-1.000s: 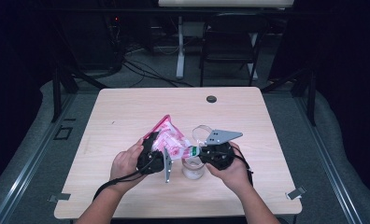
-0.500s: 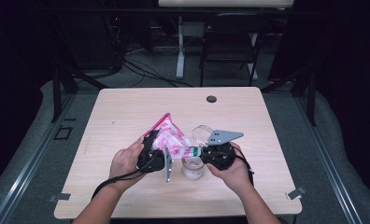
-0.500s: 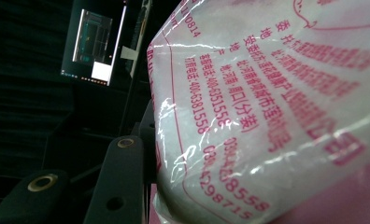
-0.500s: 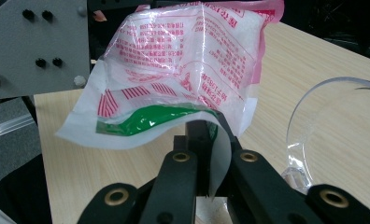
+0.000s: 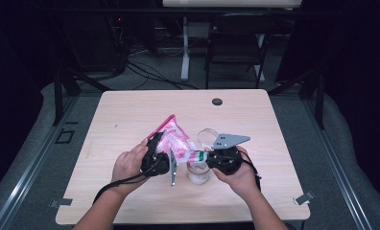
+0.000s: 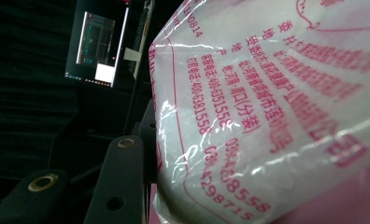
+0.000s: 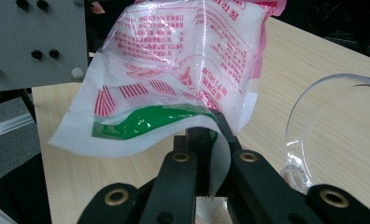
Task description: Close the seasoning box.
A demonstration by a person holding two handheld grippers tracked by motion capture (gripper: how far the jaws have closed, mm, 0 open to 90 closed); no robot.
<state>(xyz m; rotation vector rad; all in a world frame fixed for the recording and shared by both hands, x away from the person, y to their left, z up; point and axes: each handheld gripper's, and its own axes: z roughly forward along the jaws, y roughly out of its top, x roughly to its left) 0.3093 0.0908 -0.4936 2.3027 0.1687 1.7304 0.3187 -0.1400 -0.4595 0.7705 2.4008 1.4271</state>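
Both forearms enter over the tabletop's near edge. My right gripper [image 7: 206, 161] fingers pinch the pink-printed plastic bag [image 5: 174, 141] corner; left gripper [image 5: 155, 155] fingers clamp its body, above the glass jar [image 5: 198, 172].

- I read red Chinese print on the plastic bag [image 6: 267, 116], partly legible.
- I make out "400-6381558" there.
- "10814" near its top edge; other digits too curved.

1 camera high up looking down at the table [image 5: 130, 115], 2 gripper cameras very close, all 3 seeing the bag [image 5: 174, 139].
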